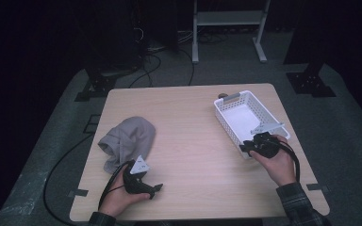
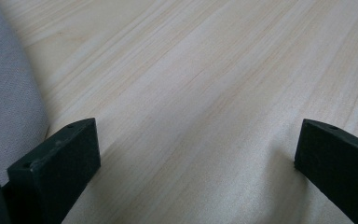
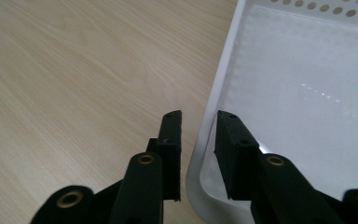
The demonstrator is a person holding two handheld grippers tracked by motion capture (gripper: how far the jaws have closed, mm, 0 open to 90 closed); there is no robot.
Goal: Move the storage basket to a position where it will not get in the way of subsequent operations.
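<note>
A pale wooden table (image 1: 188, 141) is seen from above in a dim room with a grey floor (image 1: 339, 117); the white legs of a frame (image 1: 226, 28) and black cables (image 1: 146, 70) are seen beyond the table's far edge. A white perforated basket (image 1: 231, 123) is set near the table's far right corner. At the basket's near corner the right gripper (image 3: 198, 126) is held with one jaw outside and one inside the rim; the jaws are narrowly parted, and it cannot be told whether the wall is pinched. A crumpled grey cloth (image 1: 127, 139) lies well apart from the basket, on the table's left. Just beside the cloth, the left gripper (image 2: 196, 144) is held with its jaws wide apart over bare wood.
</note>
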